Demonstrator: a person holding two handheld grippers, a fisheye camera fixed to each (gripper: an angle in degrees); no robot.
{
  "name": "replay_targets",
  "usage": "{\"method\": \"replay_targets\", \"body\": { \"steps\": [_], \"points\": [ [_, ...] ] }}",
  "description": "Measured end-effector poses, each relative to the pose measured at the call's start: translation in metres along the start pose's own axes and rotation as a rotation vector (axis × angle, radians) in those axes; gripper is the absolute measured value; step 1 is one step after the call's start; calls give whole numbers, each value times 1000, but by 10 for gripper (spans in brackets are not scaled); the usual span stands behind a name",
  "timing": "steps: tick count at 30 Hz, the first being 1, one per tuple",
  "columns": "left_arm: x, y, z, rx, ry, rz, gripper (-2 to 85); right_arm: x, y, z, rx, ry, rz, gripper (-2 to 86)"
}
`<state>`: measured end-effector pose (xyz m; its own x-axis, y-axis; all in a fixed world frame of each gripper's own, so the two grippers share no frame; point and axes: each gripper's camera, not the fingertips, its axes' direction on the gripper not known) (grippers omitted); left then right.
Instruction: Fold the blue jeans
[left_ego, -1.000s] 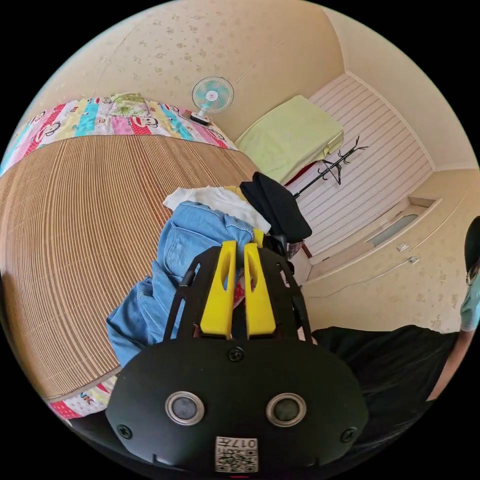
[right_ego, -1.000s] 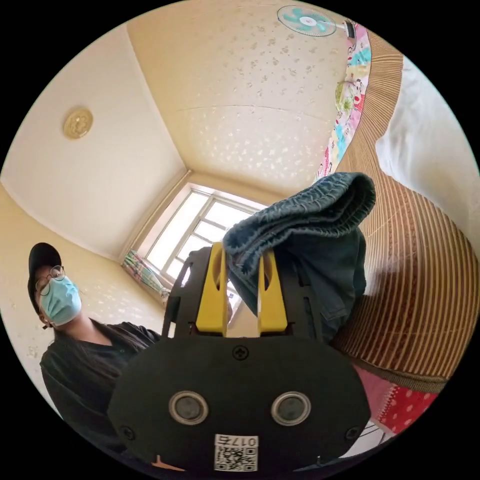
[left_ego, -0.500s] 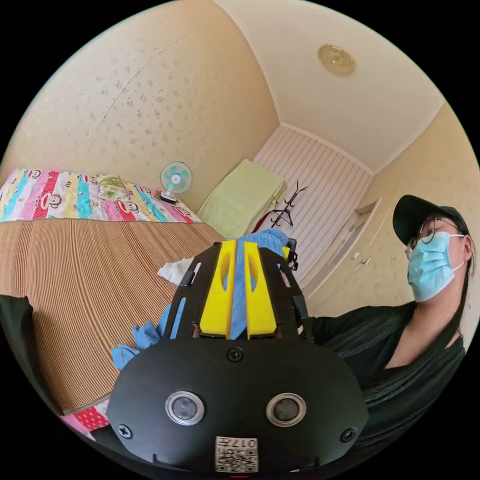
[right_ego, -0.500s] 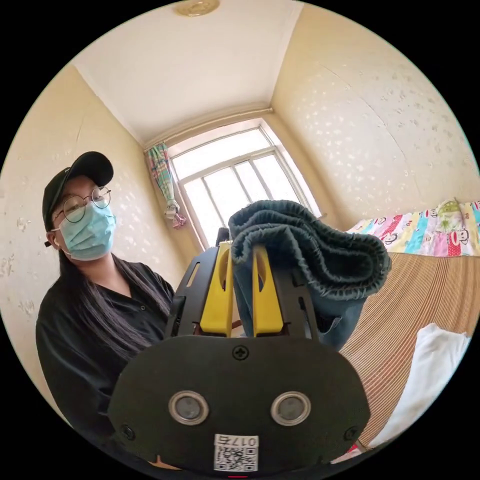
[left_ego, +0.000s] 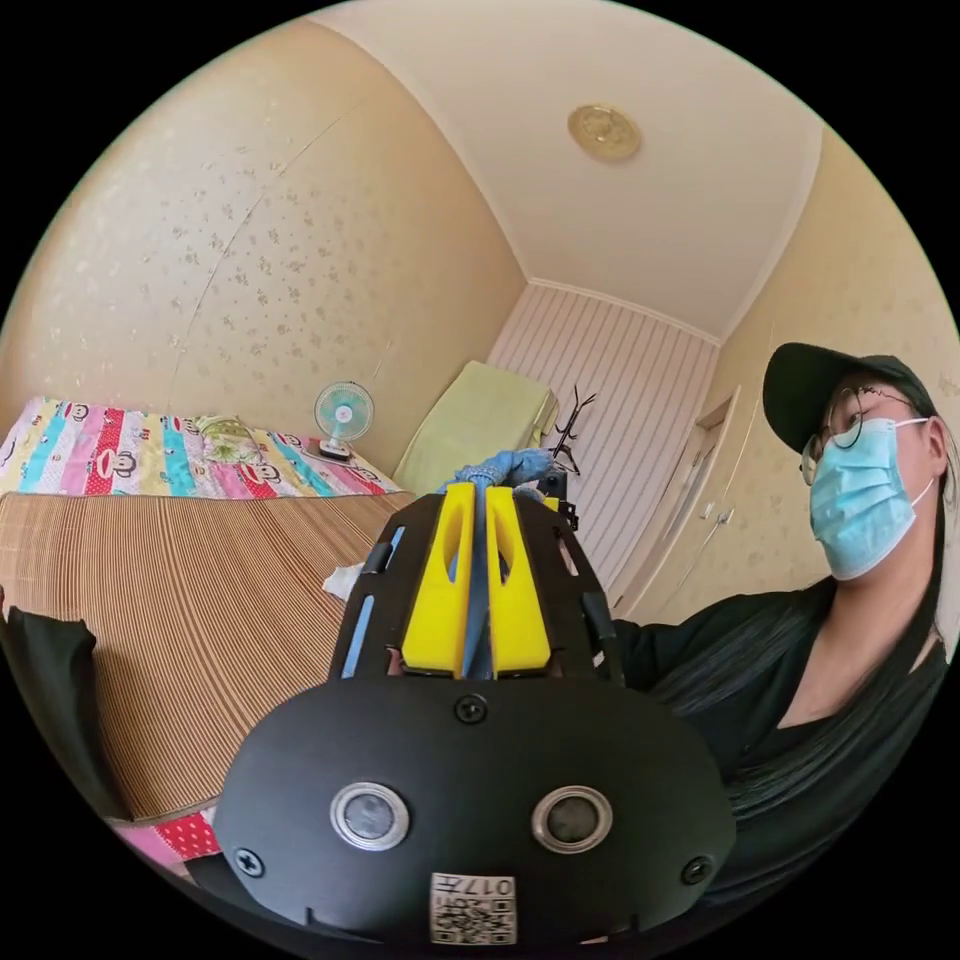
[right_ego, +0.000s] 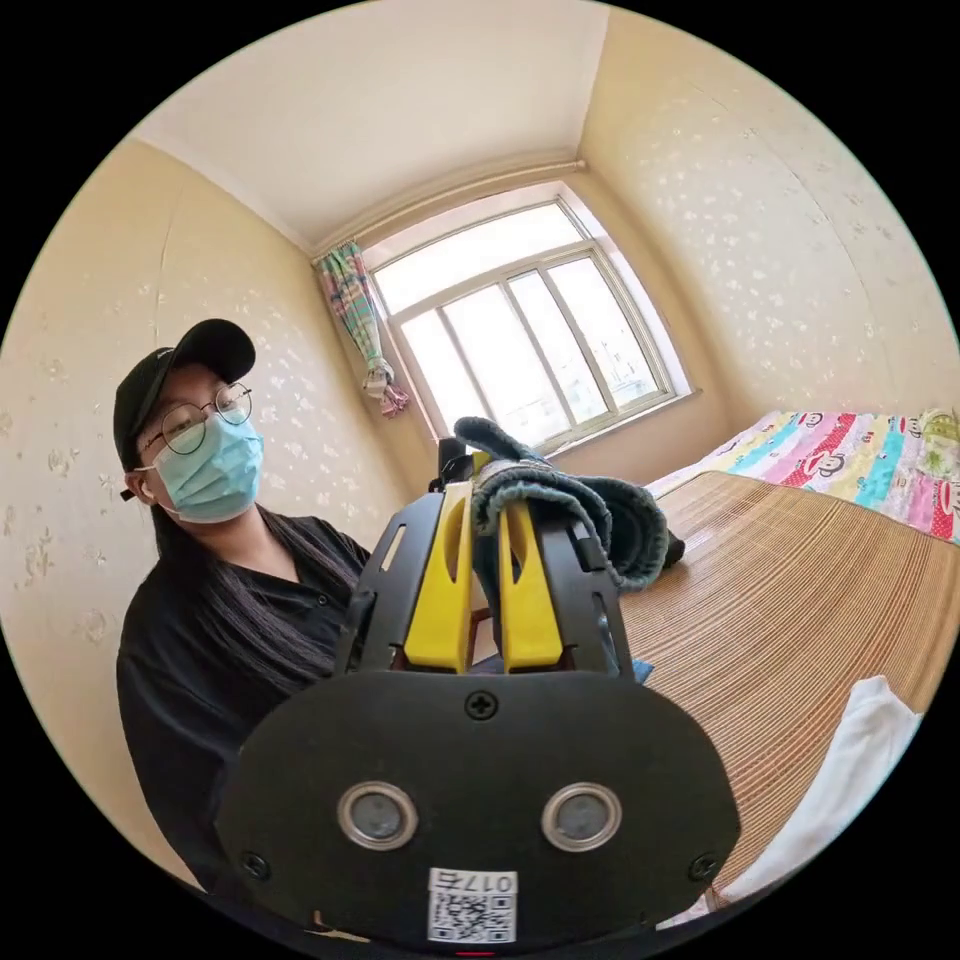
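Blue denim of the jeans (left_ego: 505, 466) pokes out above my left gripper (left_ego: 478, 495), whose yellow jaws press on a strip of it. In the right gripper view, the gathered elastic waistband of the jeans (right_ego: 575, 495) curls over the tips of my right gripper (right_ego: 487, 495), with both jaws pressing on the cloth. Both grippers are raised above the bed and tilted toward the walls and ceiling. The rest of the jeans hangs out of sight behind the gripper bodies.
A bamboo mat (left_ego: 190, 590) covers the bed, with a colourful sheet (left_ego: 130, 460) and a small fan (left_ego: 343, 412) at its far end. White cloth (right_ego: 850, 760) lies on the mat. A person in black (left_ego: 830, 640) stands beside the bed. A window (right_ego: 530, 320) is behind.
Both grippers have lifted the jeans up off the mat and tilted upward. The pile of clothes has dropped out of the left gripper view.
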<state>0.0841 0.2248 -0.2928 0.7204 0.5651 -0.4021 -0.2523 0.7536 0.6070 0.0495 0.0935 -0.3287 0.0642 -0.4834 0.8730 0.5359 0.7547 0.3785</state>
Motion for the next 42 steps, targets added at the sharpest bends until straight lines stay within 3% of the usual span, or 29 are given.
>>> {"method": "replay_targets", "body": {
  "steps": [7, 10, 16, 19, 24, 26, 27, 30, 32, 36, 39, 42],
  "points": [
    [30, -50, -82, 184, -31, 122, -5, -95, -45, -39, 88, 302, -185, 14],
    [53, -89, -111, 270, -56, 225, -5, -153, -74, -40, 139, 574, -348, 21],
    [37, -179, -88, 239, -197, 261, -3, -163, -138, -1, 256, 887, -388, 30],
    [-24, -229, -44, 161, -340, 197, 1, -96, -187, 26, 188, 1100, -323, 34],
    [-207, -364, 78, -9, -551, 2, 29, 155, -340, 62, 95, 1475, -32, 56],
    [-270, -389, 107, -73, -641, -68, 58, 210, -347, 53, 160, 1538, 122, 63],
    [-309, -390, 116, -114, -650, -156, 81, 237, -337, 47, 215, 1459, 209, 74],
    [-379, -339, 134, -151, -527, -223, 107, 305, -278, 62, 94, 1172, 272, 86],
    [-415, -280, 153, -255, -512, -226, 105, 342, -216, 84, -57, 1096, 269, 86],
    [-470, -97, 205, -605, -446, -292, 110, 400, -34, 127, -430, 961, 388, 92],
    [-462, 28, 237, -726, -277, -378, 111, 383, 82, 133, -486, 924, 502, 102],
    [-412, 110, 264, -720, -86, -426, 113, 339, 157, 124, -407, 950, 639, 115]
  ]
}}
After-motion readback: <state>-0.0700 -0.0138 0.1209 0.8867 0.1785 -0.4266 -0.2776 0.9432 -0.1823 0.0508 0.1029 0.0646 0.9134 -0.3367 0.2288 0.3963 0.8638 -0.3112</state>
